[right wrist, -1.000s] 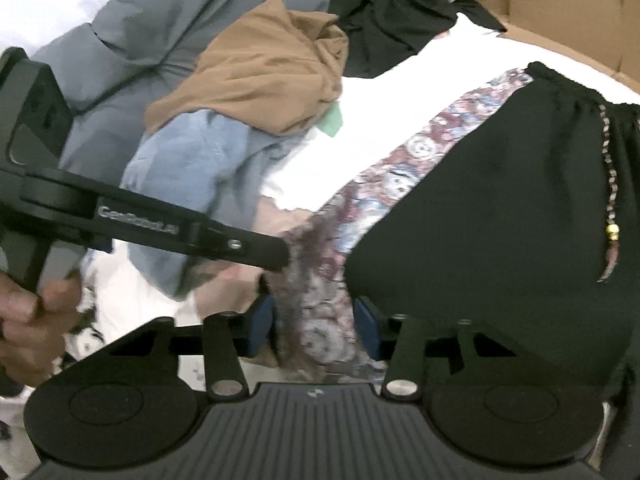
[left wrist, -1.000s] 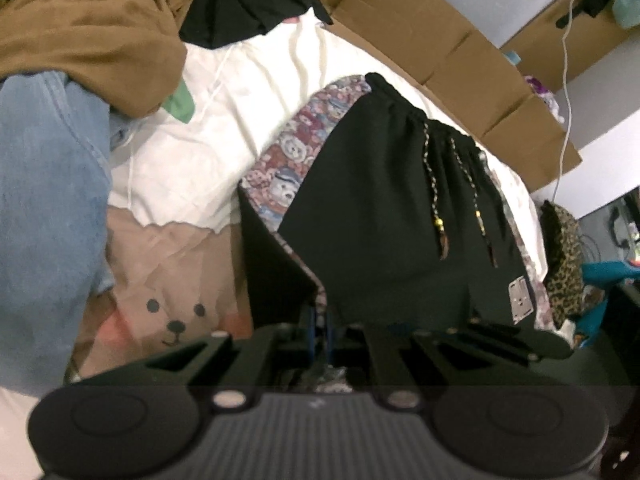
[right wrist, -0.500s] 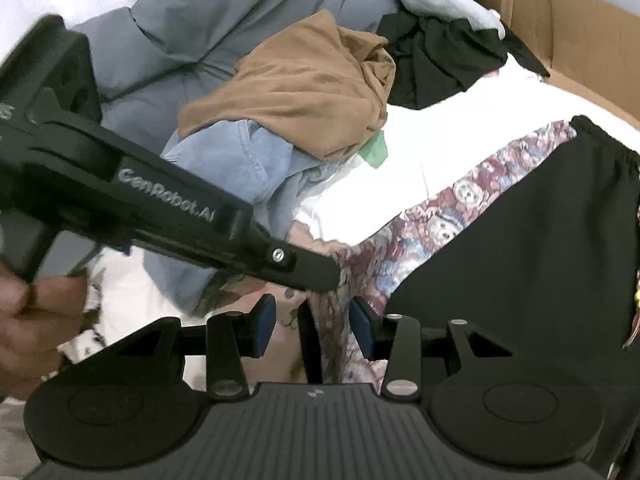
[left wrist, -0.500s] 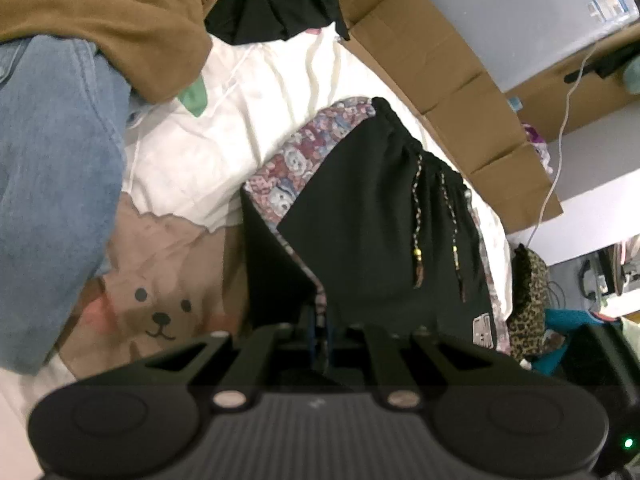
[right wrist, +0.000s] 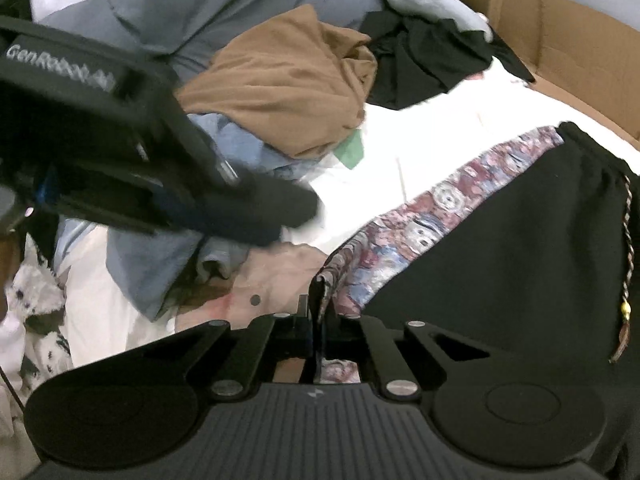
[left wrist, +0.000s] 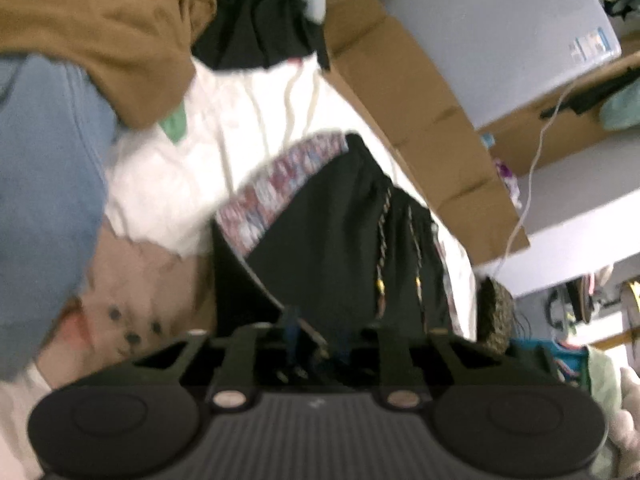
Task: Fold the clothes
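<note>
Broadly, I find the bed [right wrist: 460,136], under its white cover, carrying everything, with a cardboard wall [right wrist: 580,52] along its far edge and a heap of unfolded garments toward its far left corner: a brown top [right wrist: 288,76] over a blue denim piece [right wrist: 160,256], with a black garment [right wrist: 424,64] behind.

Next in size, the task's item, black shorts [right wrist: 500,248] with a bear-print lining [right wrist: 404,236], lies flat toward the right side of the bed. Its long axis runs away from me, from the near hem at both tools to the drawstring waistband [left wrist: 360,152] toward the cardboard wall.

On the tools: my right gripper [right wrist: 318,332] is clenched on the near left corner of the shorts, the fabric edge standing upright between its jaws. My left gripper [left wrist: 316,332] has its jaws opening; the black corner flap sits between them, but blur keeps me from confirming contact. In the right wrist view it is above and left of the pinched corner, apart from it.

Judgement: the right hand holds the corner, so the fold should travel away from me along that long axis, toward the waistband.
</note>
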A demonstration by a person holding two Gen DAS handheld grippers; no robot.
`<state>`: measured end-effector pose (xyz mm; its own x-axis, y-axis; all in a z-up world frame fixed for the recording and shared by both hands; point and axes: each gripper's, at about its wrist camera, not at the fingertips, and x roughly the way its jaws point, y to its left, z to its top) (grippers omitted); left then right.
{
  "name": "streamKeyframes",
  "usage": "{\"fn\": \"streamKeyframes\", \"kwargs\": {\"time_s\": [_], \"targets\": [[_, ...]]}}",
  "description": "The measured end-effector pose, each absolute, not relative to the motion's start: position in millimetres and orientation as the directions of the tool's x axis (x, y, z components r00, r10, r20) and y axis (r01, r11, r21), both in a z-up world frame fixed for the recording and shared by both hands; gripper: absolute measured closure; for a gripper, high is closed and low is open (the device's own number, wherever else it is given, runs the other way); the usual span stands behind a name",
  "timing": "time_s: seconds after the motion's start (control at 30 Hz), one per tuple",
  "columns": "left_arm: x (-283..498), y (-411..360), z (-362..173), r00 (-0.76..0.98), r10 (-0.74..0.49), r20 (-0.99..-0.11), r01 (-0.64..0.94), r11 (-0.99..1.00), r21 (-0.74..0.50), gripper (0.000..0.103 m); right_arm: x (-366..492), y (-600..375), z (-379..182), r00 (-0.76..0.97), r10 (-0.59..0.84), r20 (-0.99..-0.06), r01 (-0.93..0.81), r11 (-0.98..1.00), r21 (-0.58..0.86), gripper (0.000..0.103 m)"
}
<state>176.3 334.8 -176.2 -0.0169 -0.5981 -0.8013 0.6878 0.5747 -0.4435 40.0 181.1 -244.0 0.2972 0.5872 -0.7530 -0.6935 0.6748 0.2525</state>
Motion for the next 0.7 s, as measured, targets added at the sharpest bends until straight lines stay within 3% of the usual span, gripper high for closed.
{"fn": "streamKeyframes", "kwargs": {"time_s": [0.27,0.7], "targets": [[180.0,334.2,-211.4,0.071,-0.450,-0.890,0.696,0.662,-0.279,0.065,60.9,131.8,-235.3,0.322,0.562,-0.762,-0.598,0.745,0.296,0.101],[129.1,282.9,-268.5,-0.147,-0.390,-0.909,0.744,0.563,-0.361,0.064,105.7,-10.0,-179.3,0.414,0.396,-0.820,-0.430,0.879,0.207,0.102]]}}
